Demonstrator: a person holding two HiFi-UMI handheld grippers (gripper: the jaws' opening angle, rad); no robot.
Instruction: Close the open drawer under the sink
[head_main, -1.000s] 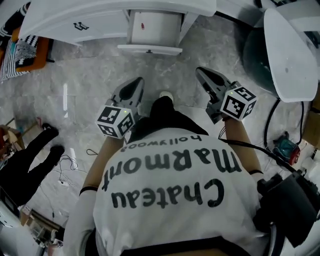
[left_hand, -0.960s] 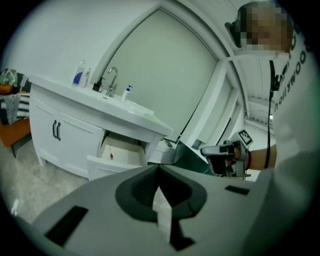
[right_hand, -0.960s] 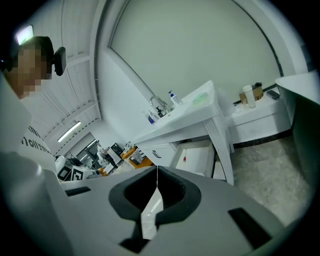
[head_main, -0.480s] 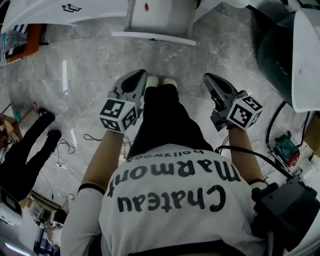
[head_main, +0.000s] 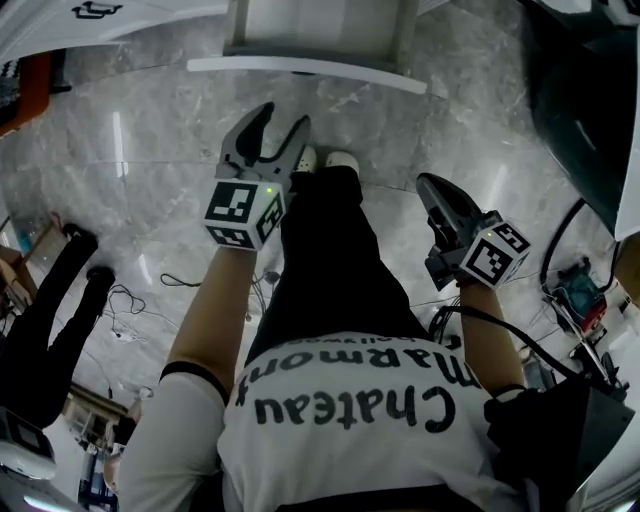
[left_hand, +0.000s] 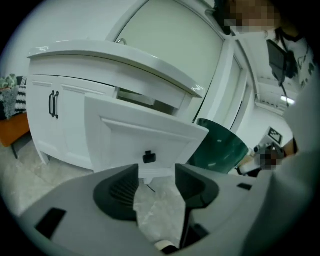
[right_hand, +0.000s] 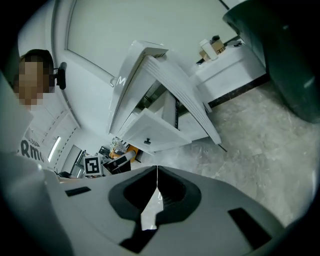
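left gripper (left_hand: 156, 172): wide open. The jaws have just been spreading apart and there's nothing between them, you only see floor through the gap. Not touching anything.
right gripper (right_hand: 157, 172): shut tight, the two tips meet in a thin line. Empty, and it's not touching anything either.
drawer (head_main: 310, 68): still pulled out of the white vanity (left_hand: 65, 120) at the far side of the scene, with its front panel facing the person.
knob (left_hand: 149, 157): small dark one in the middle of the drawer front. In the left gripper view it sits right above the open jaws, but clear of them.
who's closer: in the head view the left gripper is held out farther, near the drawer front with a strip of floor between. The right one hangs back, nearer the person and off to the right, well apart from the drawer.
floor (head_main: 150, 130): grey marble, pretty shiny.
bin (left_hand: 220, 147): dark green, just right of the vanity.
shoes (head_main: 342, 160): white, just right of the left gripper's tips in the head view.
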